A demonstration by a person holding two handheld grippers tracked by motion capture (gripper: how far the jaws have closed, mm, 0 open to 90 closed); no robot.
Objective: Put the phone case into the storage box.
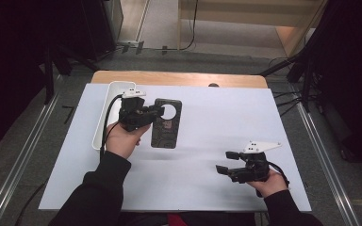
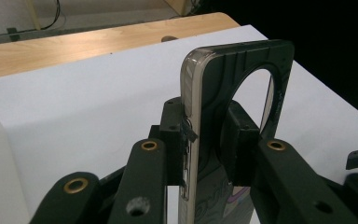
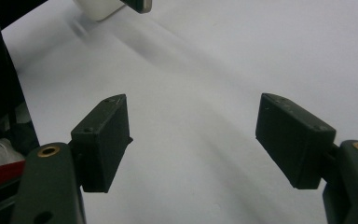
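Note:
A black phone case (image 1: 166,123) with a large round camera hole is held above the white sheet at the table's left middle. My left gripper (image 1: 158,111) is shut on its left edge. In the left gripper view the phone case (image 2: 242,79) stands upright and edge-on, pinched between the two pads, its clear inner rim facing me. My right gripper (image 1: 226,161) hovers over the sheet at the front right, open, with nothing between its jaws. The right gripper view has my right gripper (image 3: 193,135) open wide above bare white sheet.
A white sheet (image 1: 207,141) covers most of the wooden table (image 1: 179,78). A long white tray (image 1: 104,115) lies along the sheet's left edge, beside my left hand. Grey floor and dark stands surround the table.

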